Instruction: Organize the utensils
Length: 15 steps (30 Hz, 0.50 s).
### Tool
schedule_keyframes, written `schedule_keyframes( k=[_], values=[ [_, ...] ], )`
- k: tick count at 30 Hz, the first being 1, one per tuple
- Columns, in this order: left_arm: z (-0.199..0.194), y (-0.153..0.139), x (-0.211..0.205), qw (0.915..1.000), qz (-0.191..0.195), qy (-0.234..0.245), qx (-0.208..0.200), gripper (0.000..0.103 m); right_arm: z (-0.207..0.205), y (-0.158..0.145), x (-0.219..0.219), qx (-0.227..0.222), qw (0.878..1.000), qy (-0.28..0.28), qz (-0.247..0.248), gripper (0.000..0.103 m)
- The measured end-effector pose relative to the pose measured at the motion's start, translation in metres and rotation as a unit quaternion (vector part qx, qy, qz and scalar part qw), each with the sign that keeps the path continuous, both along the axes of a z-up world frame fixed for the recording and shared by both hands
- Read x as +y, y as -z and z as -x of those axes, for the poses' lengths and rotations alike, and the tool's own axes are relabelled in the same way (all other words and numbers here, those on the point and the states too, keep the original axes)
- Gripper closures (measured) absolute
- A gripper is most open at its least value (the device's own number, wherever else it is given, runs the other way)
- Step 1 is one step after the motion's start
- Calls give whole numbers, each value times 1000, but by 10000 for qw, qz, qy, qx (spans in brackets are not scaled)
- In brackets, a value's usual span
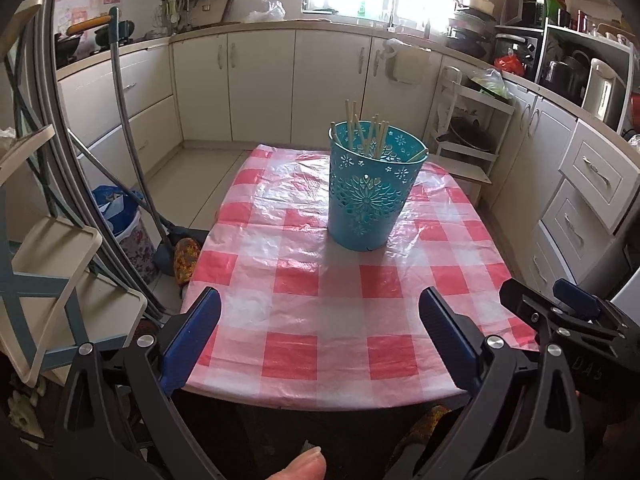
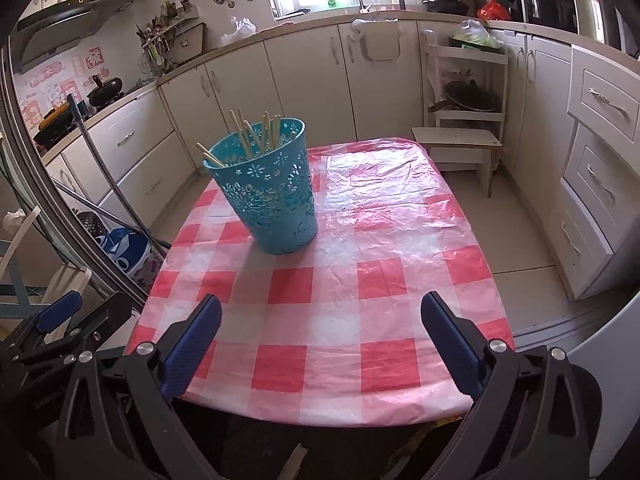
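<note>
We see the basket standing upright on the table, w/ chopsticks inside it. Cabinets are behind the table, a stool at its far right.

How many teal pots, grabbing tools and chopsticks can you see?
Teal utensil holder: 1
Tools: 2, the left tool and the right tool
Chopsticks: several, too overlapped to count
Total: 3, plus the chopsticks

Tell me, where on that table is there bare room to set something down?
Nearly everywhere. Only the basket of chopsticks stands on the table. Free: the near checks between it and both open claws, and the whole far-right side.
</note>
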<state>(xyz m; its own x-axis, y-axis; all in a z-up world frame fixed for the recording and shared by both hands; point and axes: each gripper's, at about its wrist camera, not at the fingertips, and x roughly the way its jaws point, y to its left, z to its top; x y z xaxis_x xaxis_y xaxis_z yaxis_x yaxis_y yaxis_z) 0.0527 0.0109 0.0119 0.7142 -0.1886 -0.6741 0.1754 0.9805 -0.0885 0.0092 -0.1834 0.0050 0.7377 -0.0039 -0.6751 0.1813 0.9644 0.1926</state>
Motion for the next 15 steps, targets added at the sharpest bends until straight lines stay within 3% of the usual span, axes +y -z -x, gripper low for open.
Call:
schedule_keyframes(
  k=[4,10,15],
  values=[
    [18,-12,8,9999,-75,-11,103,8,23,-18,3,-56,10000,12,-26,7],
    [49,-27,17,9987,-439,-137,-209,8,56,-34,11,-68,10000,36,35,7],
    [69,-38,24,9981,-494,-213,-295,8,83,-40,20,-146,9998,96,89,7]
  ],
)
